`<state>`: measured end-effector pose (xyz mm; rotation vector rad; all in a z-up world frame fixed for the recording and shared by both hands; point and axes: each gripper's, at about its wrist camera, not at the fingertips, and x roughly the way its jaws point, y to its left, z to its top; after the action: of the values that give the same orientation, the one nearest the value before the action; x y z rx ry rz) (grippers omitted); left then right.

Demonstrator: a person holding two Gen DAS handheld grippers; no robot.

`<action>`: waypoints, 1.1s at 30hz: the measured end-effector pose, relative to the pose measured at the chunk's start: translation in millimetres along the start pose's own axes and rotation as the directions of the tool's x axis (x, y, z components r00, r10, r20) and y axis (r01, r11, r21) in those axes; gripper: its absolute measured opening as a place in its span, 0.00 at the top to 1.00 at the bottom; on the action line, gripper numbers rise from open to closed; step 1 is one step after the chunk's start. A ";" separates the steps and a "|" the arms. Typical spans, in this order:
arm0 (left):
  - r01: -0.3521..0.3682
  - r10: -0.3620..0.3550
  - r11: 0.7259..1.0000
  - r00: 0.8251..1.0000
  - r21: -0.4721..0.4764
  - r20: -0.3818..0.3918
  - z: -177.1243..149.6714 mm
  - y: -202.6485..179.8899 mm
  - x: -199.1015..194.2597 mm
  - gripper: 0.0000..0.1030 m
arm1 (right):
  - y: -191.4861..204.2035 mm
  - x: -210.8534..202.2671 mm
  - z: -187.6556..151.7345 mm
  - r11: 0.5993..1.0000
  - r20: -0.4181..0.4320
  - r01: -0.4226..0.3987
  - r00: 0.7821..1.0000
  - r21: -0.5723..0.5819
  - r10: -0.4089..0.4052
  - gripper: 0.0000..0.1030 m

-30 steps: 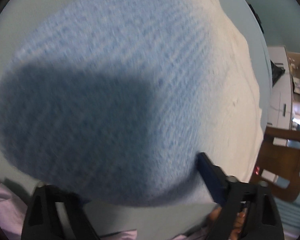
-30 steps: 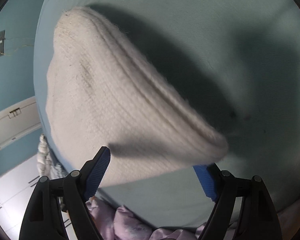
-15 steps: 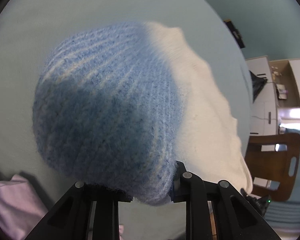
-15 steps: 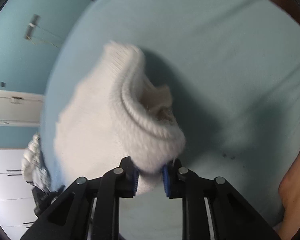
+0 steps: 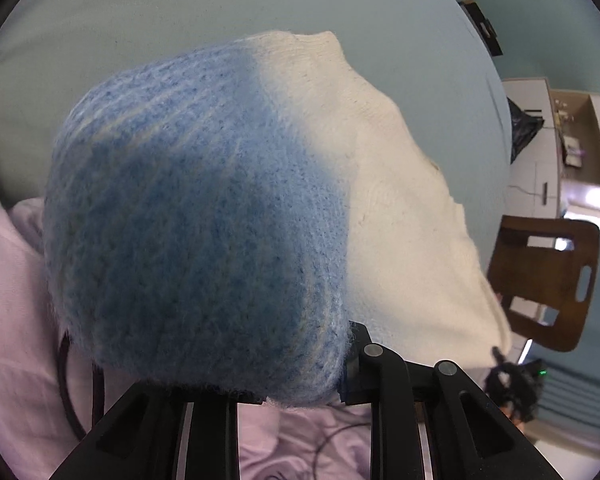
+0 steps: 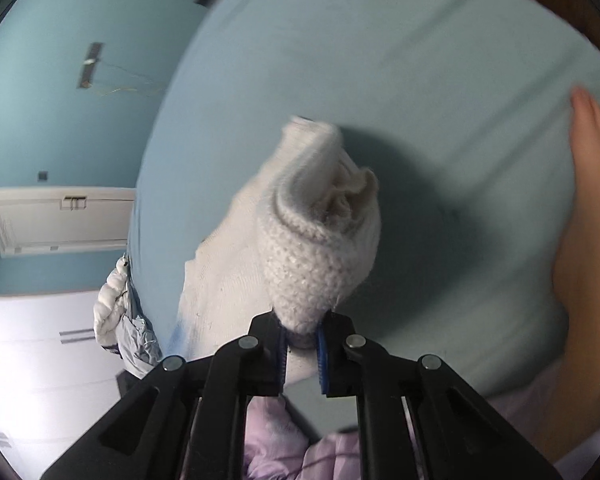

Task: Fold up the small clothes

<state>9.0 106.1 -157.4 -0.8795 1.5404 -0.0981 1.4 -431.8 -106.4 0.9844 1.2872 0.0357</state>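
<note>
A small knitted garment, fuzzy blue (image 5: 196,220) at one end and cream (image 5: 400,220) at the other, hangs stretched between both grippers above the pale blue sheet (image 5: 180,20). My left gripper (image 5: 292,384) is shut on the blue edge, and the knit hides its left fingertip. In the right wrist view the cream ribbed edge (image 6: 316,256) is bunched and pinched between the blue pads (image 6: 323,360) of my right gripper (image 6: 302,352), which is shut on it. The rest of the garment trails away to the lower left.
Pink cloth (image 5: 12,300) lies at the near edge of the sheet (image 6: 420,80), under both grippers. A person's hand (image 6: 588,240) rests on the sheet at the right. A brown chair (image 5: 548,276), white cabinets (image 6: 40,360) and a white-grey bundle (image 6: 120,320) stand beyond the sheet's edge.
Both grippers went from open around the flat garment to shut on its edges. They then rose, lifting the knit off the sheet, and the cream end bunched up.
</note>
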 end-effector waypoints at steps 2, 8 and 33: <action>0.033 -0.033 0.999 0.999 -0.035 0.006 16.1 -5.3 -4.5 0.79 | -10.5 0.0 2.3 0.998 -0.005 -0.009 1.000 0.066 0.010 0.92; 0.124 -0.108 0.975 0.990 -0.182 0.093 81.5 -22.9 -9.1 0.79 | 7.4 14.0 56.9 0.972 0.055 -0.116 0.993 0.204 0.106 0.93; 0.008 -0.048 0.992 0.947 0.125 0.319 188.7 -121.1 -43.2 0.02 | 61.2 71.3 178.7 0.973 0.133 0.064 0.990 -0.221 -0.035 0.22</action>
<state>227.5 126.5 -94.4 -0.7778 1.2041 -0.0645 199.4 -461.8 -132.5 0.7482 1.1605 0.0766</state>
